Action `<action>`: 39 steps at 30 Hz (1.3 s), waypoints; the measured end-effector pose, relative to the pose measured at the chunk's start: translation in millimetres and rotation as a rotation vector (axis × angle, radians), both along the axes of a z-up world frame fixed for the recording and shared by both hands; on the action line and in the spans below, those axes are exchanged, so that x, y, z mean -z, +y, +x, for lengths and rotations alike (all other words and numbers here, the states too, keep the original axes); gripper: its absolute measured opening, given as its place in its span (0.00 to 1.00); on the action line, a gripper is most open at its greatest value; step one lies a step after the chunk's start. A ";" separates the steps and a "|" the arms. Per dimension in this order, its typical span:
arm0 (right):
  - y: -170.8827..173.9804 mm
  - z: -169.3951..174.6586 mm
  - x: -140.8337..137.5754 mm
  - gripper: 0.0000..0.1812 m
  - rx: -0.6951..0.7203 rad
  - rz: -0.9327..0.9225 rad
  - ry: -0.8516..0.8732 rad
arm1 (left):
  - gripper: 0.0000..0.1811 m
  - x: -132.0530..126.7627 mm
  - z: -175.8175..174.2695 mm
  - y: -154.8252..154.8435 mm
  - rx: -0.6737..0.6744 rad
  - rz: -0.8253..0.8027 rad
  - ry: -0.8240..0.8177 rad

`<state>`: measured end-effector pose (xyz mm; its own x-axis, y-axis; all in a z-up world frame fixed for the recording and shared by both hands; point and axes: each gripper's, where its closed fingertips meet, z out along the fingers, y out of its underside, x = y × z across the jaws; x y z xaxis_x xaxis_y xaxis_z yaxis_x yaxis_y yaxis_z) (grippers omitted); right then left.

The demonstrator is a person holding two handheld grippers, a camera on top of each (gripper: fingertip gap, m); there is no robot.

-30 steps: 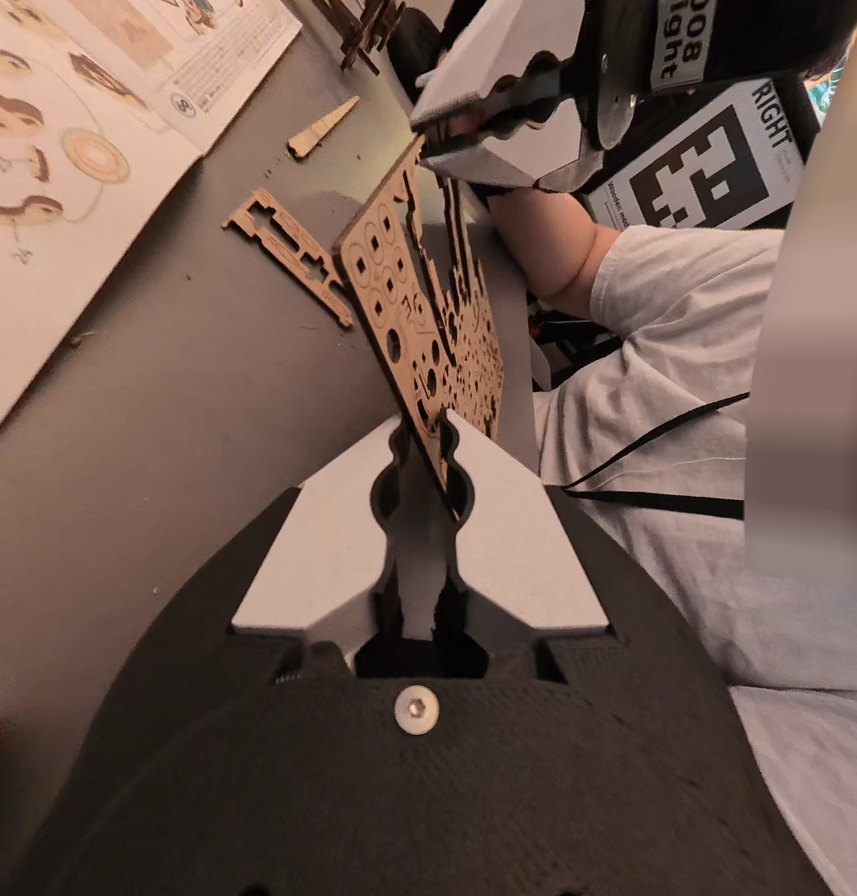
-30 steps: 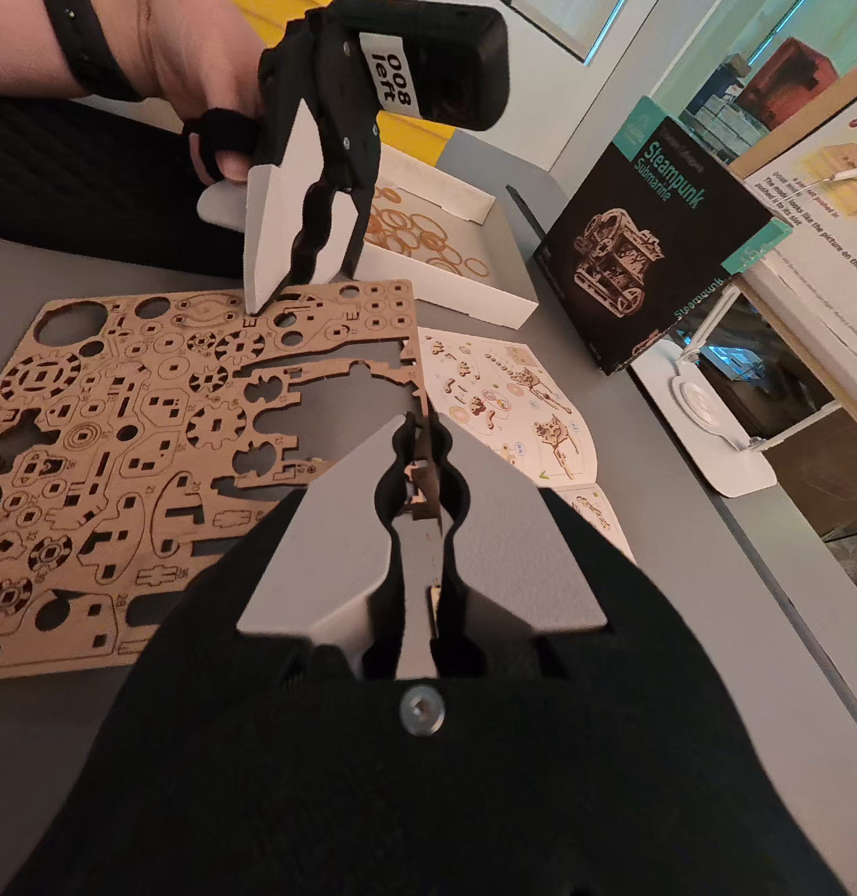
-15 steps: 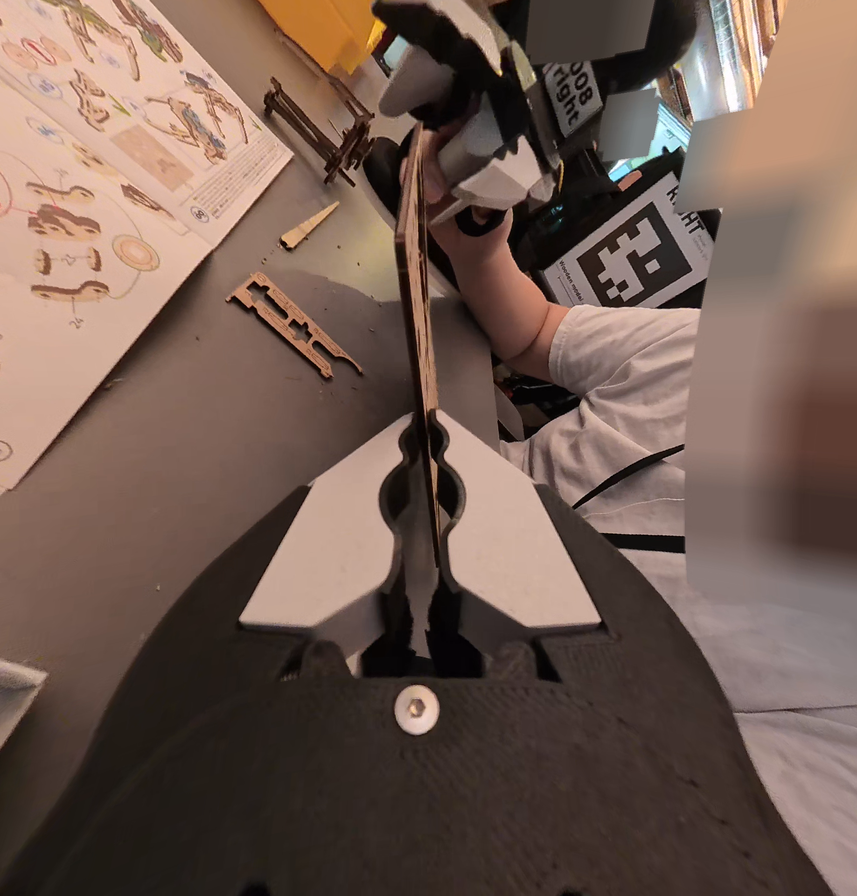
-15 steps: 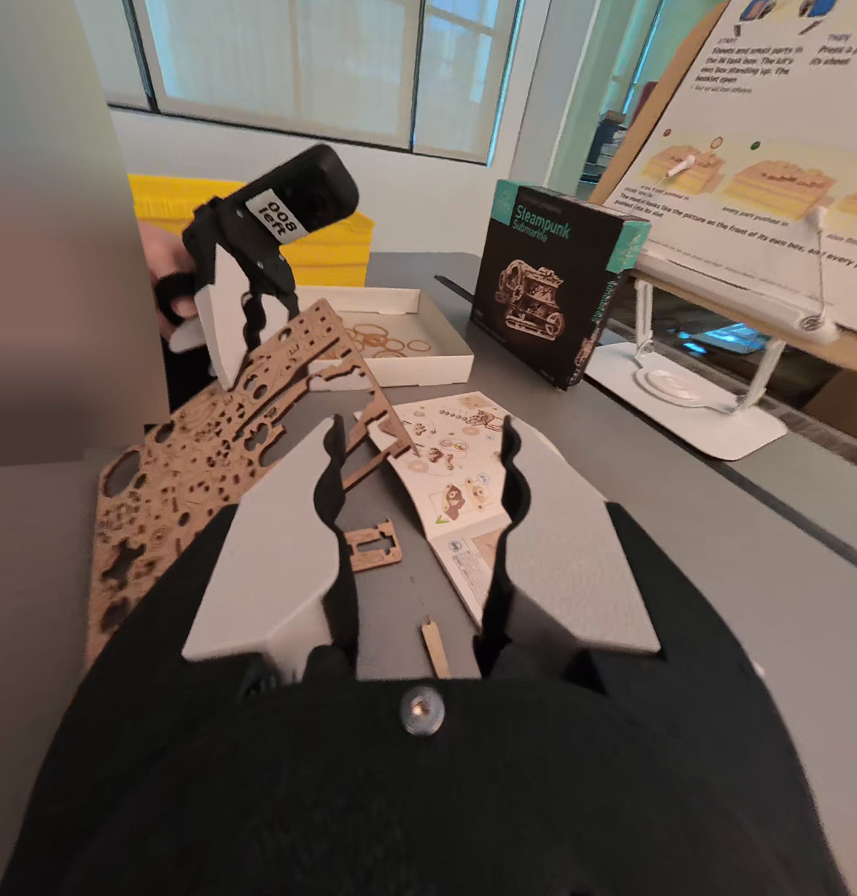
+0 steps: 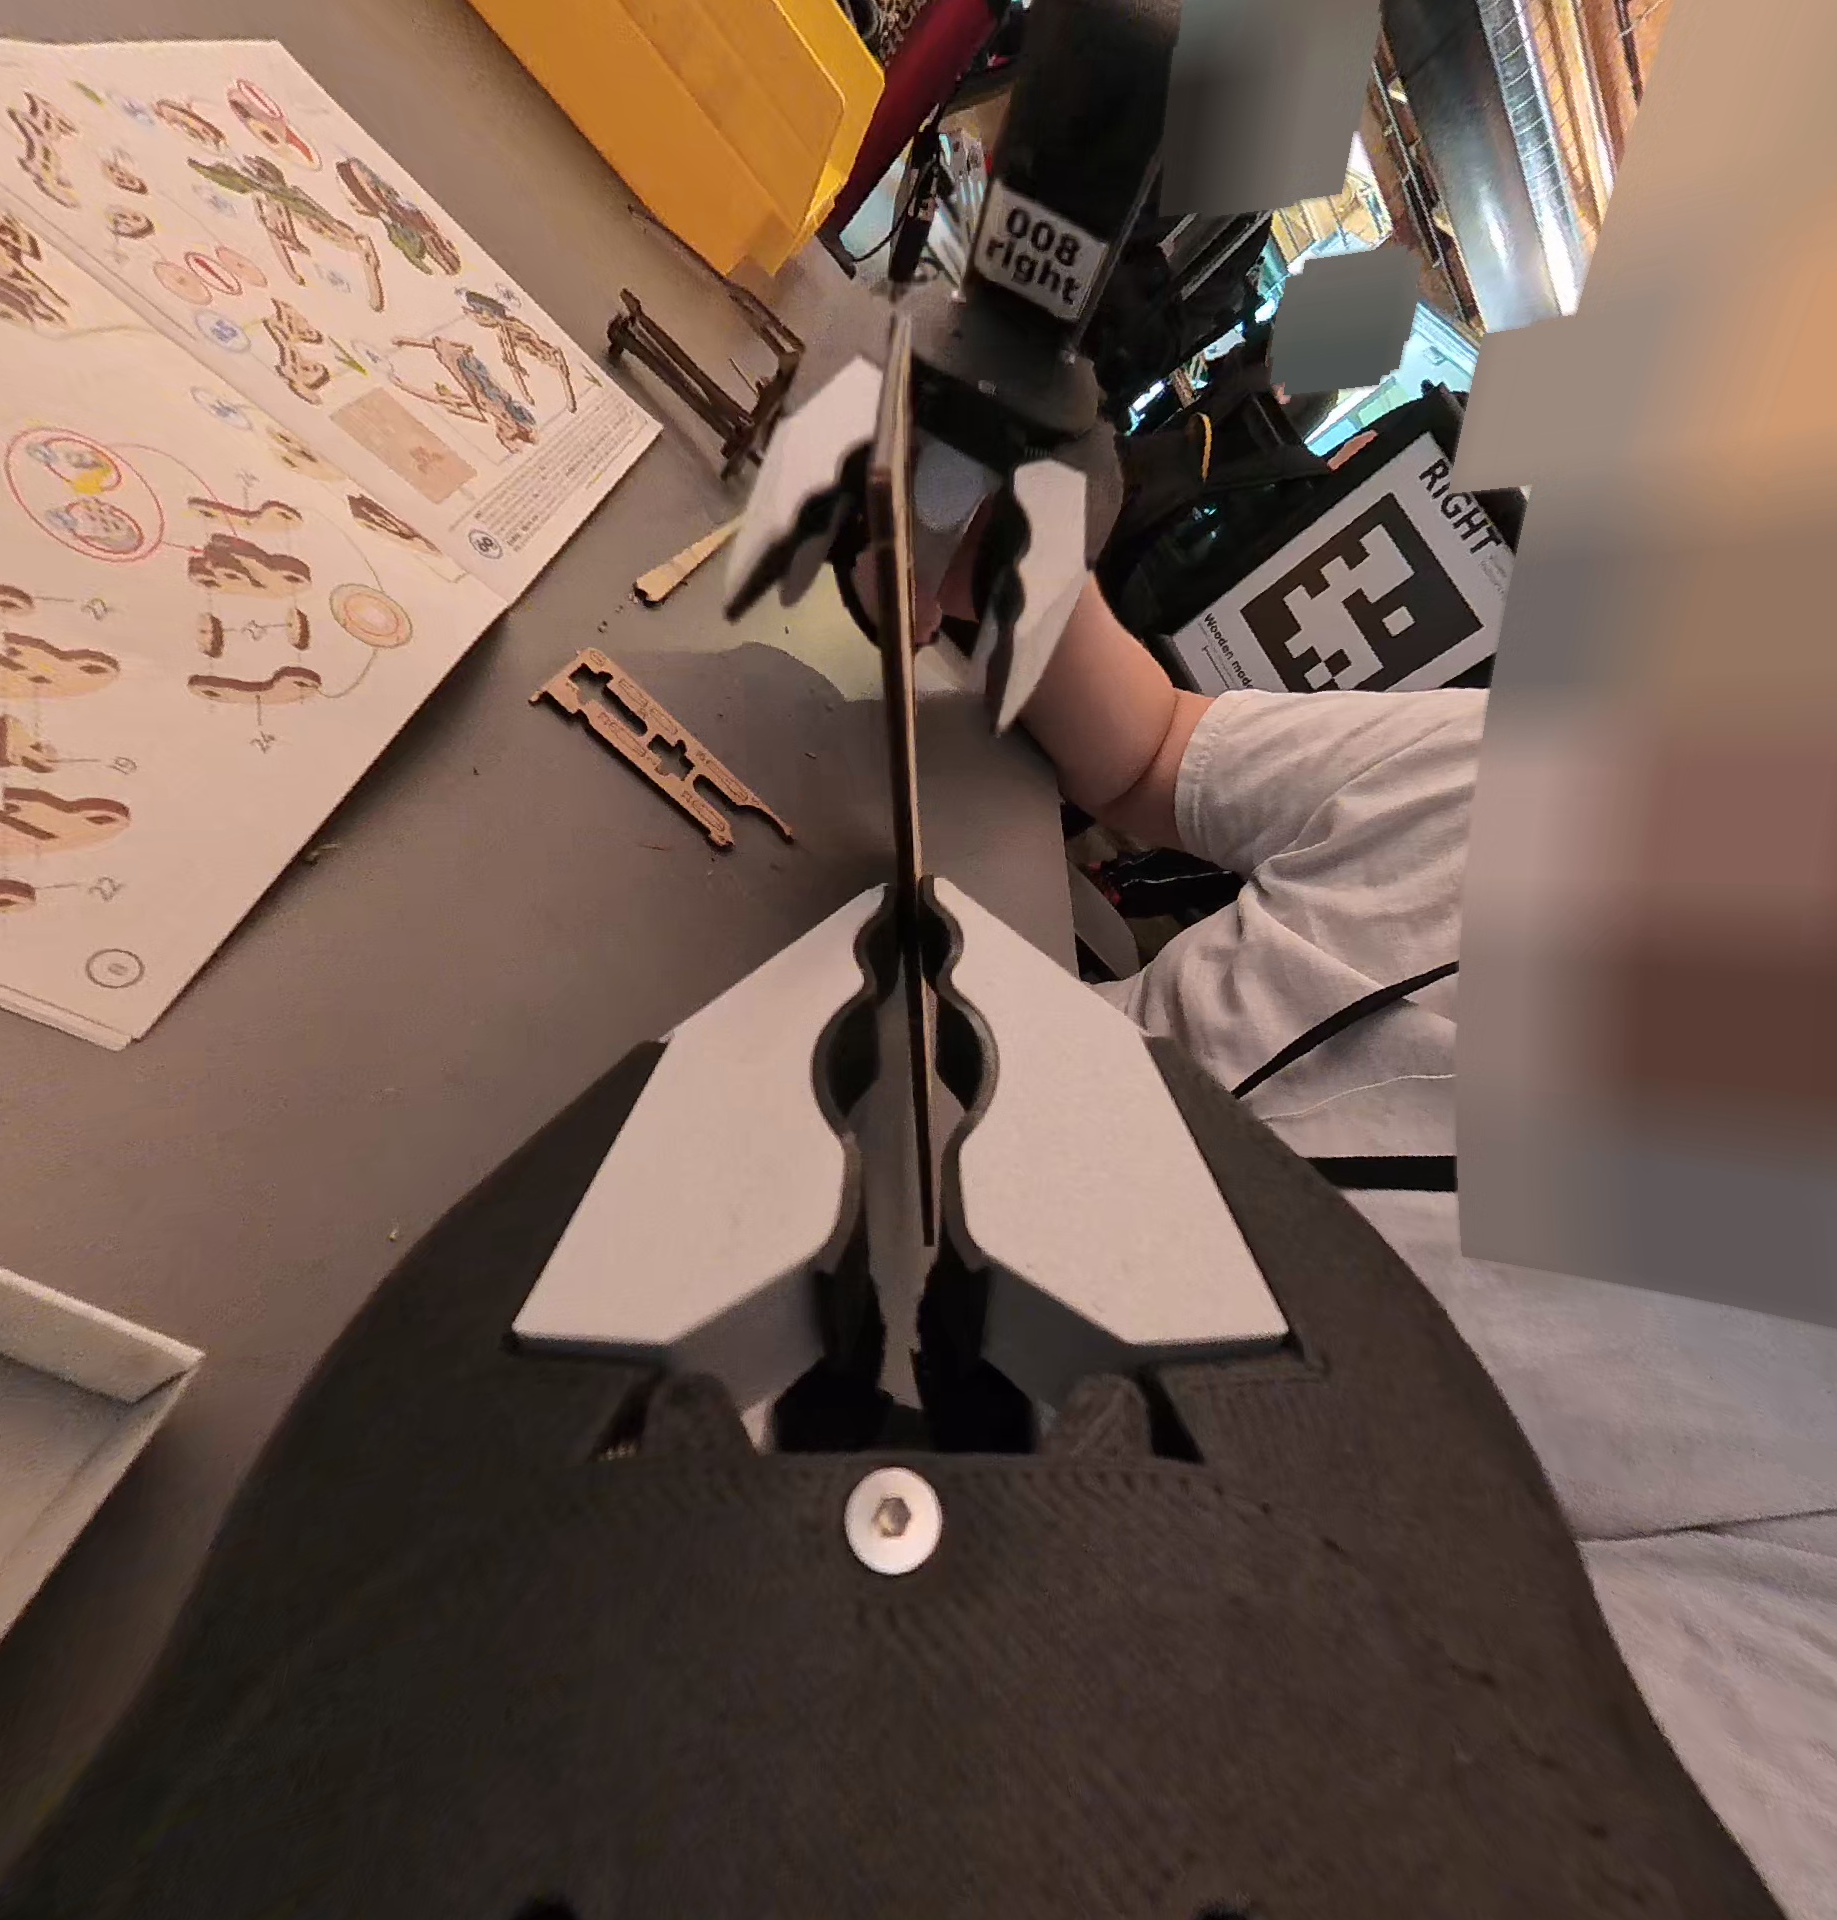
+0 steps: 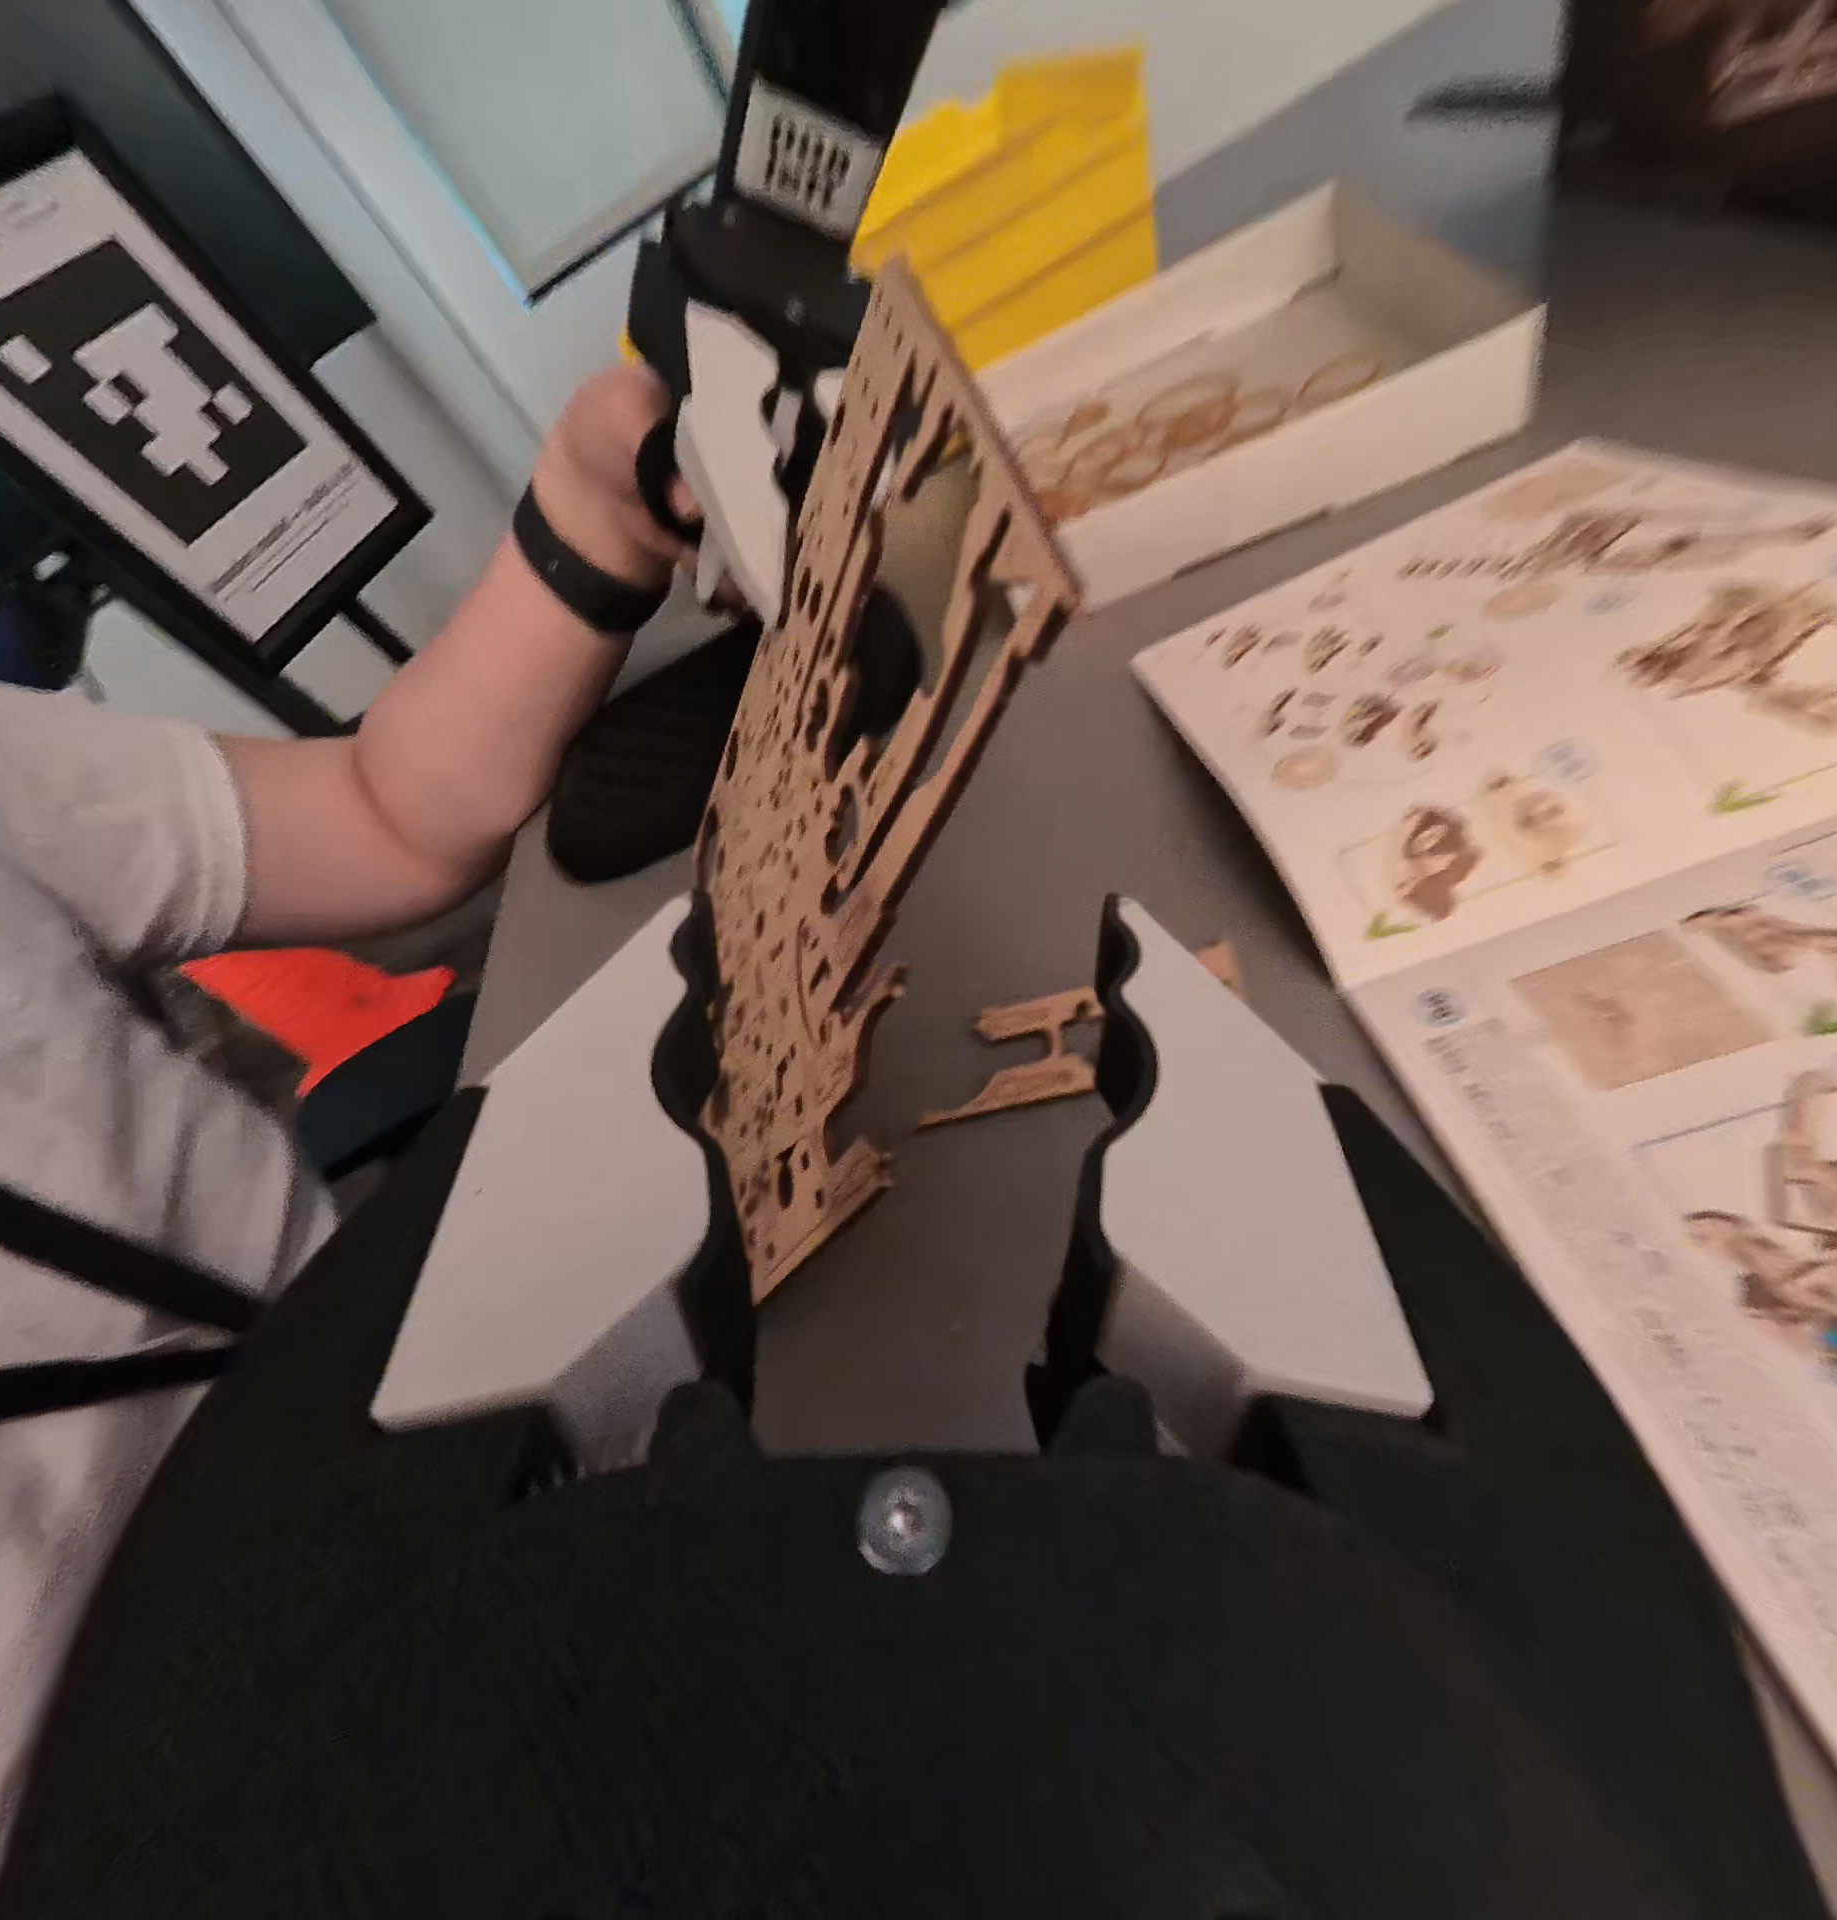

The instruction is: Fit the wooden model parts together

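My left gripper (image 5: pixel 906 914) is shut on the edge of a laser-cut wooden parts sheet (image 5: pixel 898 623) and holds it upright above the grey table, edge-on to its camera. My right gripper (image 6: pixel 903 914) is open, its fingers on either side of the sheet's other end (image 6: pixel 852 810), with the sheet close to the left finger. In the left wrist view the right gripper (image 5: pixel 872 665) straddles the sheet's far end. In the right wrist view the left gripper (image 6: pixel 758 457) grips the sheet's far edge. A loose wooden part (image 5: pixel 665 748) lies on the table, and it also shows in the right wrist view (image 6: pixel 1028 1049).
An open instruction booklet (image 5: pixel 218 468) (image 6: pixel 1568 831) lies on the table. A white box (image 6: pixel 1257 416) holds rubber bands, with a yellow bin (image 5: pixel 706 114) behind. A small wooden wedge (image 5: pixel 685 566) and a dark wooden frame (image 5: pixel 706 384) sit near the booklet. A person's arm and white shirt (image 5: pixel 1309 831) are close. One gripper's finger ends stand about 9 cm off the other's.
The left gripper lifted the sheet from flat on the table to upright. The right gripper opened, left a small part on the table, and swung round to straddle the sheet's far end.
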<state>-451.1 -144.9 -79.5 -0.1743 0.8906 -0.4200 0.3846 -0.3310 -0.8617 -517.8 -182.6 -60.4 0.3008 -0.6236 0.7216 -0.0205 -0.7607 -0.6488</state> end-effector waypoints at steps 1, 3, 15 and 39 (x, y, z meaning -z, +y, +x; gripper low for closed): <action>-7.4 1.0 5.6 0.39 -0.043 -0.025 -0.037 | 0.00 0.6 1.3 -0.1 0.001 0.001 0.005; -21.1 3.0 13.1 0.35 -0.124 -0.070 -0.088 | 0.00 2.2 4.6 -4.2 0.023 0.002 0.023; -78.6 4.1 20.8 0.00 -0.382 -0.220 -0.127 | 0.00 -4.6 -0.3 -36.2 0.147 0.135 0.110; -62.7 4.4 29.1 0.01 -0.303 -0.190 -0.165 | 0.02 40.4 8.4 -35.4 0.168 0.022 0.172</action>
<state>-446.7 -207.6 -108.6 -0.3336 0.7128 -0.6170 0.6175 -0.3293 -0.7143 -509.4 -217.9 -100.8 0.3089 -0.6903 0.6543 -0.2578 -0.7230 -0.6410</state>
